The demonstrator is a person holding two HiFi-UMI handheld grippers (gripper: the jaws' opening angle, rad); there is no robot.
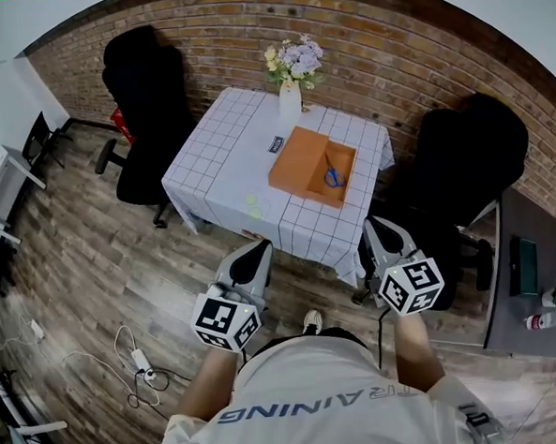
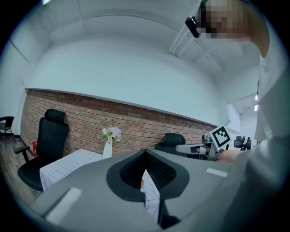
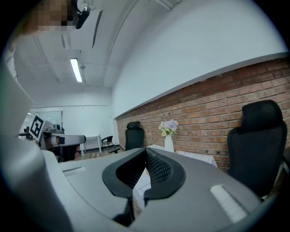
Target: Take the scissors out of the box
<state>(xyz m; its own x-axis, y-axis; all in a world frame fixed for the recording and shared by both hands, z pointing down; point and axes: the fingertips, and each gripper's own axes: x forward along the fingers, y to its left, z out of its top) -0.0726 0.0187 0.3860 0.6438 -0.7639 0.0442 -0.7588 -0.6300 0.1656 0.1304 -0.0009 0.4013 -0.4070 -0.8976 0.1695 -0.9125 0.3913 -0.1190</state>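
Lying in the open compartment of the orange box, the scissors show as a small blue shape against the box's inner floor, close to the side nearer the right-hand table edge. The box sits on the right half of the table, which is covered in a white grid cloth, and its near corner comes close to the table's front edge. The compartment is open from above, with nothing over the scissors.

Left of the box the cloth is mostly bare, apart from a small dark card just beside the box's far corner and a pale green thing near the front edge. A white vase of flowers stands behind the box, against the brick wall. One black chair stands at the table's left side and another black chair crowds its right side, near the box. Open wooden floor lies between the table's front edge and the person.

The scissors' long axis seems to follow the compartment's length; which way the blades point is too small to tell.

The left gripper and right gripper are held low in front of the person, well short of the table. In both gripper views the fingers are clenched together on nothing.
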